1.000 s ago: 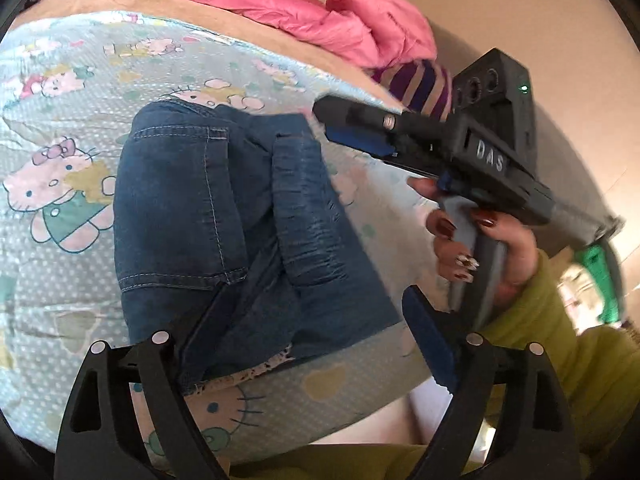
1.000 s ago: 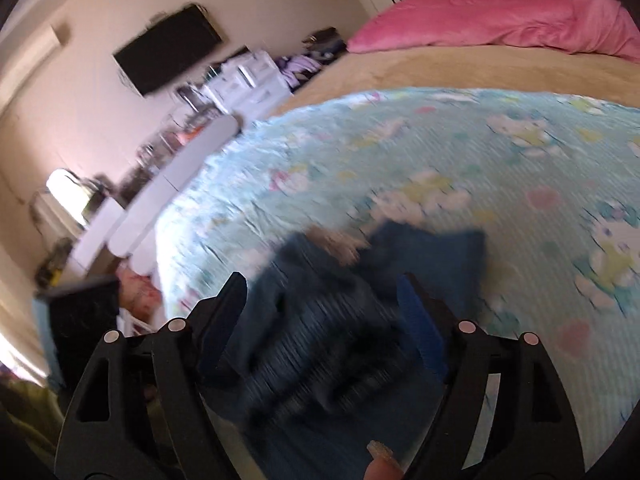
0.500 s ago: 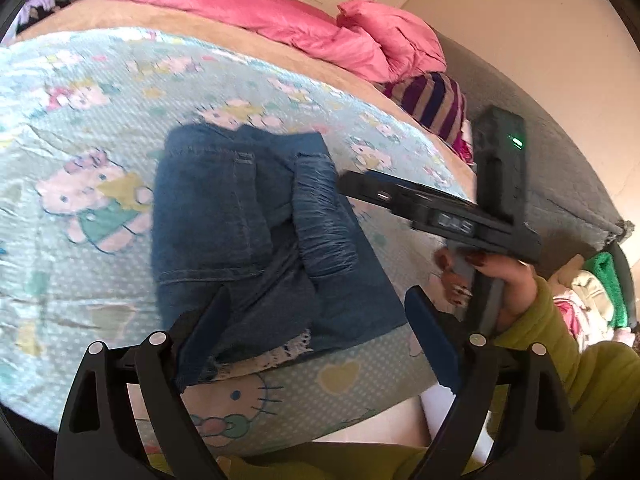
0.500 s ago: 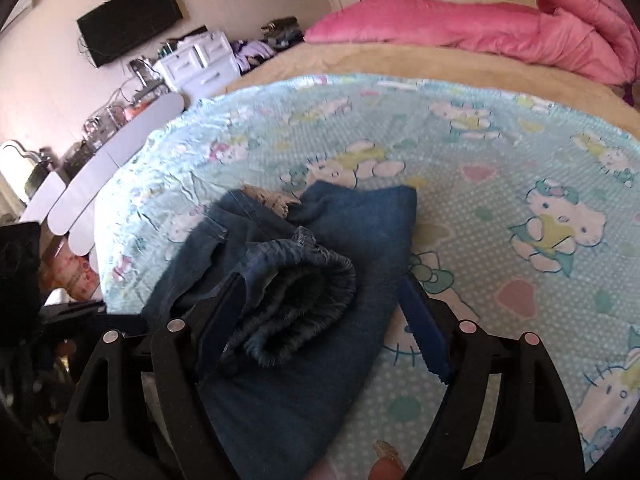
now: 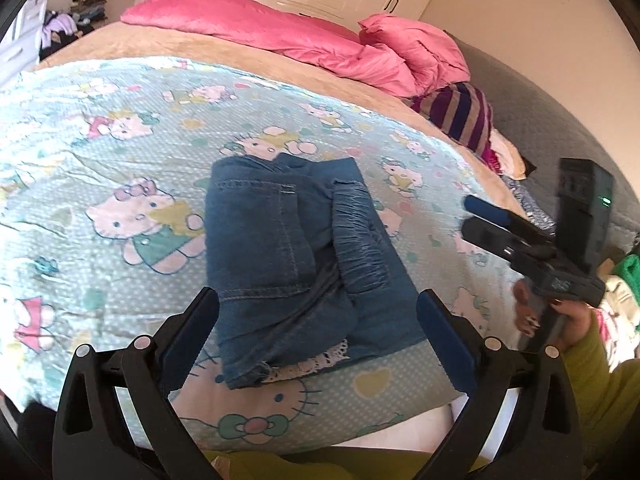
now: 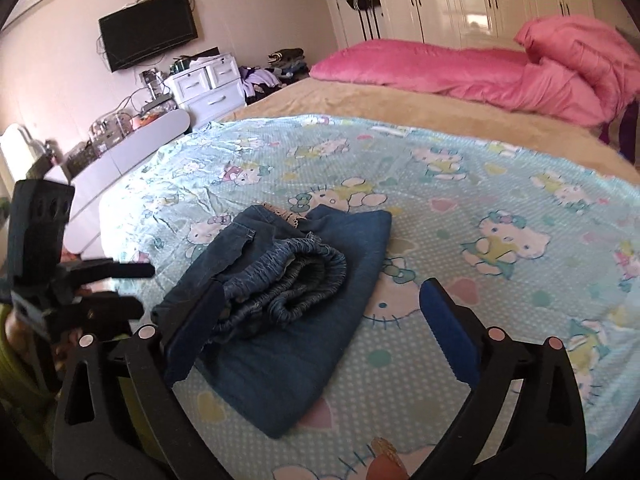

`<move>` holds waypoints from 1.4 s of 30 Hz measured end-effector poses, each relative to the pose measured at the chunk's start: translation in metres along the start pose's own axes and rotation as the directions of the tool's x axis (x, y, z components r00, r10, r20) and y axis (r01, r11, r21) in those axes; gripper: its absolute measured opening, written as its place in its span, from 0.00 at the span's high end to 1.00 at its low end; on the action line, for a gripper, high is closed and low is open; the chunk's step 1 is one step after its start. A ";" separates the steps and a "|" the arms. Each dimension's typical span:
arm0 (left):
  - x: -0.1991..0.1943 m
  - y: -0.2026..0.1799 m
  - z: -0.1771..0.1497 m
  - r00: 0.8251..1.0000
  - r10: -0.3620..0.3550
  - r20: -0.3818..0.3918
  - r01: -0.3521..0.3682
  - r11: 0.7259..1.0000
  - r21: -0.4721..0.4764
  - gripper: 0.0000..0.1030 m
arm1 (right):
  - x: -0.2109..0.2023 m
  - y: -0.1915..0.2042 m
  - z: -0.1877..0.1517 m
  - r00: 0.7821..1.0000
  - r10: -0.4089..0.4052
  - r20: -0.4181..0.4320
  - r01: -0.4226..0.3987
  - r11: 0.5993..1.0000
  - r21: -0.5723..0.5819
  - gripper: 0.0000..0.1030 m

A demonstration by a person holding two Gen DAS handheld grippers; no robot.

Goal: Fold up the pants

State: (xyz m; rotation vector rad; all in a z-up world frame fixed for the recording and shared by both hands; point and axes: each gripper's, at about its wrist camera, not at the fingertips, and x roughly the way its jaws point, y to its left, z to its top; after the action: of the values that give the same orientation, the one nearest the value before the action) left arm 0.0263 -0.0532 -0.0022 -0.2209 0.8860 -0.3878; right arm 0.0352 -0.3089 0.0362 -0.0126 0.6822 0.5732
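Note:
The blue denim pants [image 5: 296, 264] lie folded into a compact bundle on the Hello Kitty sheet [image 5: 120, 184], near the bed's front edge; the elastic waistband and a lace trim show. They also show in the right wrist view [image 6: 288, 296]. My left gripper [image 5: 316, 332] is open and empty, held above the bundle's near end. My right gripper [image 6: 316, 324] is open and empty, raised over the bundle's near side. In the left wrist view the right gripper [image 5: 500, 228] is off to the right of the pants. In the right wrist view the left gripper [image 6: 132, 288] is at the left.
A pink duvet and pillow [image 5: 320, 44] lie at the head of the bed, with a striped garment [image 5: 464, 116] beside them. A beige blanket [image 6: 400, 108] covers the far half. White drawers [image 6: 208, 84], a wall TV [image 6: 148, 36] and wardrobes [image 6: 460, 0] stand beyond.
Both grippers have drawn back and up from the folded pants. The right gripper has swung away to the right of the bundle. The pants lie still.

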 end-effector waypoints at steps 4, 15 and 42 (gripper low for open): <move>0.001 -0.002 0.005 0.999 0.039 -0.001 -0.039 0.999 0.016 0.04 | -0.006 0.008 -0.010 1.000 -0.001 -0.011 0.001 0.999 -0.041 0.10; 0.013 0.005 0.019 0.993 0.115 -0.020 -0.114 0.993 0.029 0.04 | -0.003 0.056 -0.034 0.996 0.062 -0.064 -0.075 0.970 -0.230 0.10; 0.086 0.056 0.063 0.994 0.059 -0.092 -0.063 0.997 -0.049 0.65 | 0.080 0.166 -0.026 0.973 0.060 -0.224 -0.203 0.681 -0.704 0.58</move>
State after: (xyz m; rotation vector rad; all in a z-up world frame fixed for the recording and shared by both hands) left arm 0.1377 -0.0365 -0.0435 -0.2247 0.9909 -0.3202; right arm -0.0140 -0.1339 -0.0033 -0.7842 0.5965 0.9693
